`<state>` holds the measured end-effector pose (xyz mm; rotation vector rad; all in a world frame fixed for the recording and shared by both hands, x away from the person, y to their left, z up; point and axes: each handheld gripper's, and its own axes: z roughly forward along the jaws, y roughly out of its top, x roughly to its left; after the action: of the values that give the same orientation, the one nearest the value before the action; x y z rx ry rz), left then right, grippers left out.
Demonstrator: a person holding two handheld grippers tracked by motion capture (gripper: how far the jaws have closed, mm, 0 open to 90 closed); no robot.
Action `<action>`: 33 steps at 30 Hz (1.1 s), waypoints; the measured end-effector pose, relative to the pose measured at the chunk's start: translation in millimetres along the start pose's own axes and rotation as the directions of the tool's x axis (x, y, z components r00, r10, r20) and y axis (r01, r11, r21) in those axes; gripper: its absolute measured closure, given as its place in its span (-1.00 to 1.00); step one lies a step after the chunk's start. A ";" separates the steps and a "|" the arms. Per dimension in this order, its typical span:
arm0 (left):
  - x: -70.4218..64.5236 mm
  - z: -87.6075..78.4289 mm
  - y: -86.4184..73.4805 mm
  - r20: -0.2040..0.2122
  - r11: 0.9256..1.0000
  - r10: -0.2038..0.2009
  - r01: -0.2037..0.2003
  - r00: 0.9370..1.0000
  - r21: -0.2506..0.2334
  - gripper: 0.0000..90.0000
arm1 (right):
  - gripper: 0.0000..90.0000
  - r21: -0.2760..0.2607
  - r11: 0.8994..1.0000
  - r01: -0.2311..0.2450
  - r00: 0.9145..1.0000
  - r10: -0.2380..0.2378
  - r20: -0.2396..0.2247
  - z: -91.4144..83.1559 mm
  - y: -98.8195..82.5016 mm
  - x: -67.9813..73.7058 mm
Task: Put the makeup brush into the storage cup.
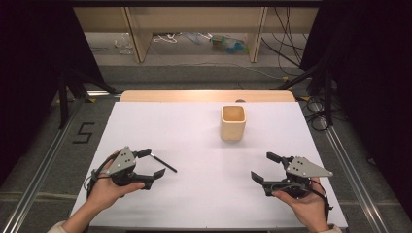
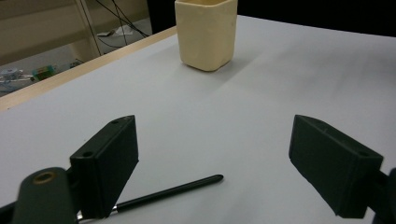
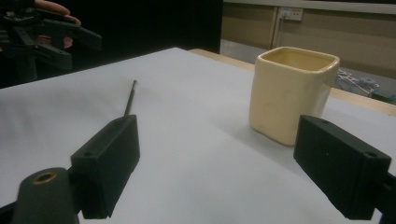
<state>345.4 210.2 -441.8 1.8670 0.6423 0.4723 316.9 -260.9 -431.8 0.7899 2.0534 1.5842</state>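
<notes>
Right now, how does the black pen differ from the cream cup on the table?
The pen lies flat on the white table; the cup stands upright. The pen is thin, black and rod-like; the cup is broad, cream and squarish with an open top. The pen lies by the left gripper, under one of its open jaws; the cup stands apart from both the left gripper and the right gripper. Neither is held.

Quick count on my desk (image 1: 145, 126): one cream cup (image 1: 233, 123) up around 1 o'clock, one black pen (image 1: 163, 163) over at 8 o'clock, and my two tools, left tool (image 1: 151, 164) and right tool (image 1: 265, 167), both wide open.
</notes>
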 end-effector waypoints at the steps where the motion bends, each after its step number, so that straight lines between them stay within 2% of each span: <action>1: 2.3 2.9 1.6 0.001 1.000 0.009 -0.009 1.000 0.007 -0.65 | -0.65 -0.001 1.000 -0.001 1.000 0.001 -0.002 0.1 0.0 0.0; 3: 6.2 7.0 3.8 0.014 0.999 0.032 -0.032 0.999 0.018 -0.65 | -0.65 0.004 1.000 0.001 1.000 -0.001 0.000 -0.1 0.1 0.0; 7: 10.9 16.0 7.6 0.029 0.998 0.043 -0.045 0.999 0.052 -0.65 | -0.65 0.010 1.000 0.003 1.000 -0.003 0.006 -0.1 0.2 0.0; 10: 13.0 24.3 10.1 0.056 0.992 0.071 -0.077 0.996 0.096 -0.65 | -0.65 -0.004 1.000 0.000 1.000 0.000 0.001 1.2 -0.2 -0.1; 12: 15.1 31.3 11.8 0.075 0.985 0.092 -0.101 0.993 0.138 -0.65 | -0.65 0.005 1.000 -0.013 1.000 0.013 -0.005 1.1 -0.4 0.6; 13: 16.2 34.8 12.5 0.088 0.981 0.098 -0.111 0.991 0.159 -0.64 | -0.65 0.025 1.000 -0.005 1.000 0.005 0.002 -0.4 0.1 0.1; 15: 18.2 40.7 13.3 0.124 0.969 0.120 -0.143 0.985 0.201 -0.63 | -0.65 0.031 0.999 -0.013 1.000 0.013 0.002 -0.3 -0.3 0.5; 17: 20.5 48.1 14.0 0.158 0.949 0.158 -0.195 0.975 0.249 -0.63 | -0.65 0.036 0.999 -0.015 1.000 0.015 0.000 -0.3 -0.5 0.8; 18: 21.2 50.5 14.1 0.162 0.944 0.170 -0.208 0.972 0.256 -0.63 | -0.65 0.024 1.000 0.004 1.000 -0.004 0.004 0.3 -0.5 -0.3; 19: 24.0 53.1 15.7 0.182 0.929 0.188 -0.235 0.965 0.287 -0.63 | -0.65 0.019 1.000 -0.004 1.000 0.004 0.003 1.0 -0.9 0.3; 20: 25.9 55.3 16.5 0.193 0.921 0.192 -0.245 0.962 0.303 -0.63 | -0.65 0.032 0.999 -0.020 1.000 0.020 -0.003 0.7 -1.1 1.1; 21: 26.9 57.5 17.1 0.201 0.915 0.190 -0.248 0.961 0.319 -0.63 | -0.65 0.020 1.000 -0.002 1.000 0.002 0.003 1.4 -1.3 -0.3; 22: 28.8 59.3 18.0 0.210 0.901 0.206 -0.269 0.956 0.341 -0.63 | -0.65 0.009 1.000 -0.003 1.000 0.003 -0.005 2.6 -1.8 -0.6; 23: 29.6 60.6 18.2 0.216 0.892 0.213 -0.279 0.953 0.354 -0.63 | -0.65 0.010 1.000 -0.001 1.000 0.001 -0.005 2.6 -1.8 -0.8; 24: 31.1 62.7 18.9 0.226 0.879 0.221 -0.294 0.949 0.376 -0.62 | -0.65 0.010 1.000 -0.003 1.000 0.003 -0.006 2.5 -1.8 -0.8; 25: 31.9 64.3 19.1 0.230 0.871 0.221 -0.298 0.948 0.390 -0.61 | -0.65 0.010 1.000 -0.003 1.000 0.003 -0.006 2.5 -1.8 -0.8; 26: 33.1 65.4 19.6 0.243 0.860 0.229 -0.313 0.943 0.404 -0.60 | -0.65 0.010 1.000 -0.003 1.000 0.003 -0.007 2.5 -1.8 -0.7; 27: 34.8 66.9 20.1 0.256 0.837 0.245 -0.337 0.935 0.431 -0.59 | -0.65 0.015 1.000 -0.001 1.000 0.001 -0.008 2.2 -1.8 -0.9; 28: 35.3 68.1 20.3 0.261 0.827 0.250 -0.346 0.932 0.444 -0.58 | -0.65 0.028 0.999 -0.028 1.000 0.028 -0.014 2.1 -2.2 0.8; 29: 36.8 69.4 21.0 0.268 0.806 0.265 -0.365 0.926 0.466 -0.57 | -0.65 0.024 0.999 -0.030 0.999 0.030 -0.015 2.6 -2.4 0.9; 31: 38.3 71.6 21.2 0.277 0.787 0.271 -0.378 0.922 0.488 -0.55 | -0.65 0.025 0.999 -0.031 0.999 0.031 -0.017 2.6 -2.5 0.7; 32: 38.8 72.2 20.9 0.279 0.783 0.268 -0.377 0.922 0.494 -0.54 | -0.65 0.024 0.999 -0.030 0.999 0.030 -0.016 2.6 -2.5 0.8; 33: 40.8 73.1 21.8 0.292 0.762 0.274 -0.392 0.916 0.516 -0.53 | -0.65 0.024 0.999 -0.030 0.999 0.031 -0.017 2.7 -2.5 0.8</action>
<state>425.0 176.8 -447.2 2.5894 0.3185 0.3292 317.6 -259.0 -434.9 0.8227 2.0850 1.5914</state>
